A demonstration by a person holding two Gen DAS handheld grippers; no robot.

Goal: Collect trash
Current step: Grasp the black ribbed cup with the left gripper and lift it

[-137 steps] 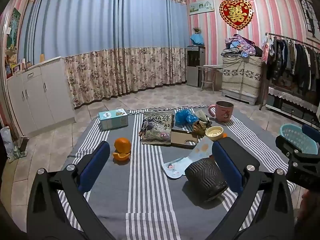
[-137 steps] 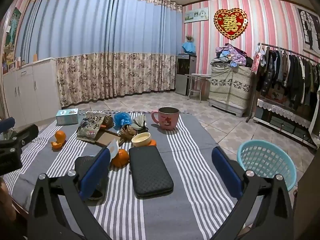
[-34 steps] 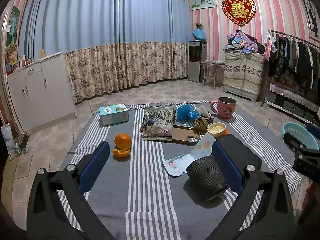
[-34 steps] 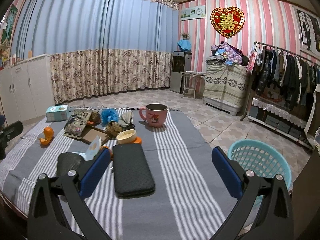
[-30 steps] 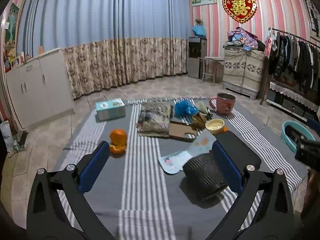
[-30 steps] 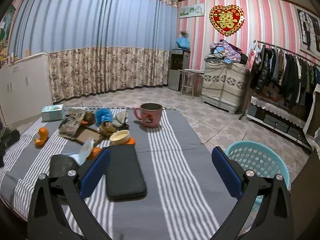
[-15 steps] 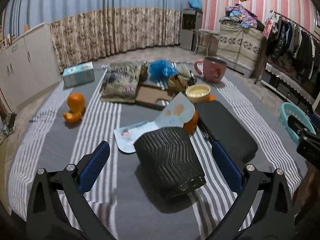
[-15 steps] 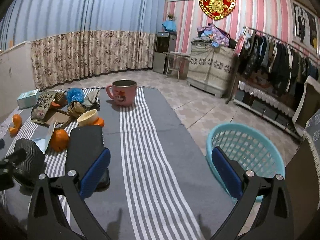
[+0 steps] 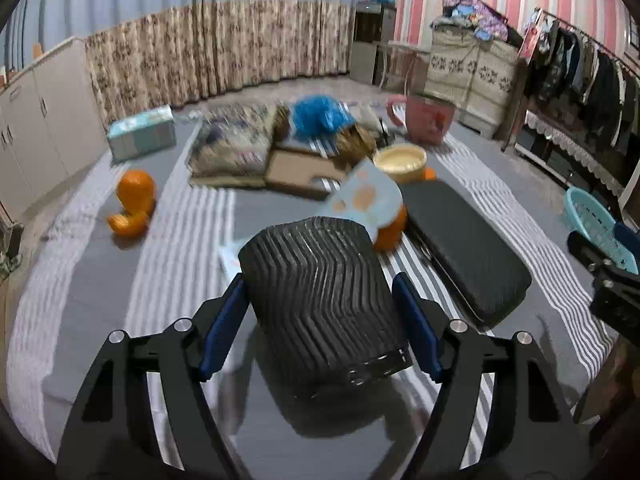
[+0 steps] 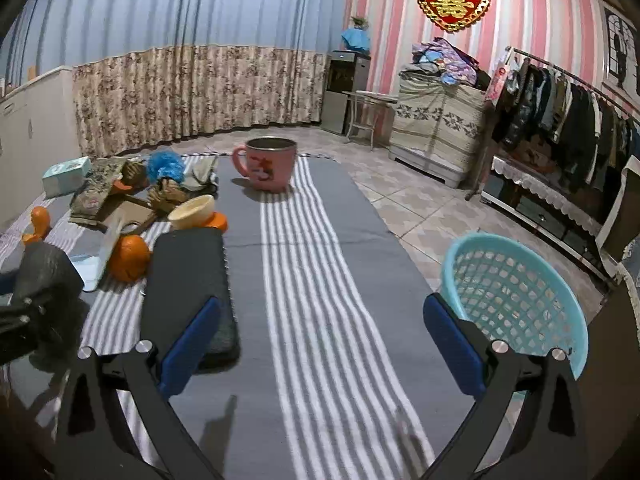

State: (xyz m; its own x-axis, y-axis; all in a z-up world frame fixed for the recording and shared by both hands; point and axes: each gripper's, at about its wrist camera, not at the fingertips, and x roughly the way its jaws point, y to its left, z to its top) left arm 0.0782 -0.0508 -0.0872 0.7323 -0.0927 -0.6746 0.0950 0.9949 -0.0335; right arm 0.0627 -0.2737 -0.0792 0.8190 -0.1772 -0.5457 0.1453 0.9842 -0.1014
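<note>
While your left gripper (image 9: 320,312) closes around the black ribbed cylindrical container (image 9: 324,292) lying on its side on the grey striped cloth (image 9: 176,240), its blue pads (image 9: 224,320) sit right at the container's sides, though you cannot tell whether they press yet. Behind it a crumpled pale-blue paper wrapper (image 9: 368,196) leans on an orange (image 9: 390,232), beside a flat black rectangular case (image 9: 464,248). From your right wrist, your right gripper (image 10: 320,344) stands wide apart over bare cloth, holding nothing, with the turquoise plastic mesh basket (image 10: 516,292) just past its right finger, off the table's edge.
</note>
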